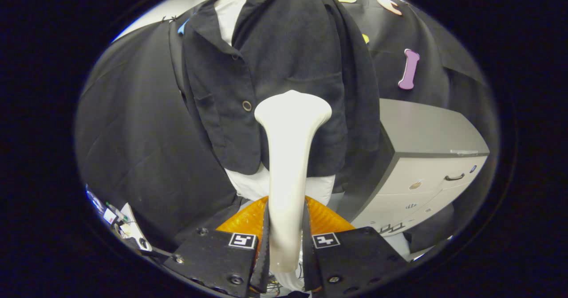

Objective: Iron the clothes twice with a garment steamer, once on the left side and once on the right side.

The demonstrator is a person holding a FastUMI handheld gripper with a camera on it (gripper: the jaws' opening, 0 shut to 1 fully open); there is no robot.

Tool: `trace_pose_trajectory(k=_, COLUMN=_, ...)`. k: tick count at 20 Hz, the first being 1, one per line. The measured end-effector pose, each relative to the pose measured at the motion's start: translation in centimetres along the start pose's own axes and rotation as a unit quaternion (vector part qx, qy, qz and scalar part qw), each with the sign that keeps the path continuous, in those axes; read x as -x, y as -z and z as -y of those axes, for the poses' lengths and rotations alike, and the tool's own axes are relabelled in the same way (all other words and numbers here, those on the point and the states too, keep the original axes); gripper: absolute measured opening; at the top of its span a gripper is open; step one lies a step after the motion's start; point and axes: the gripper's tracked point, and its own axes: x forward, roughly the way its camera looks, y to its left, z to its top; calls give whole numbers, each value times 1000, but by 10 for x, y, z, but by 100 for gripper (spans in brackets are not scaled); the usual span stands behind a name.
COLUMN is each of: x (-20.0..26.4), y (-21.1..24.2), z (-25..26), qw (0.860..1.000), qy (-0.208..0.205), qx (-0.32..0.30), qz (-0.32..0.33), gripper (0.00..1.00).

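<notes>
While the steamer [288, 156] was clamped by its handle between both fingers of the gripper [286, 245], its long axis ran straight ahead and up, w/ the wide head pressed against or just off the dark jacket [284, 58], near the button. A pass was judged underway, approx. mid-front; which side couldn't be told. Next a steady stroke along the cloth was needed. A grey cabinet [426, 156] was seen beside the jacket.

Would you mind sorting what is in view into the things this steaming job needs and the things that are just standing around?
For the job:
- garment steamer, clamped between the fingers of the gripper
- black jacket on a white mannequin, just beyond the steamer head

Just about:
- grey drawer cabinet, beside the jacket
- orange base under the mannequin
- small clutter on the floor
</notes>
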Motion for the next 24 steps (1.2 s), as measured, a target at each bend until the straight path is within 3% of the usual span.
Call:
trace_pose_trajectory(k=11, x=76, y=-93, z=-75, qw=993, qy=-45, qx=28, qz=102, gripper=33)
trace_pose_trajectory(k=18, x=84, y=-170, z=-149, qw=982, qy=-79, qx=69, qz=160, gripper=33)
trace_pose_trajectory(k=24, x=58, y=-211, z=-199, qw=976, qy=-101, qx=89, qz=168, gripper=33)
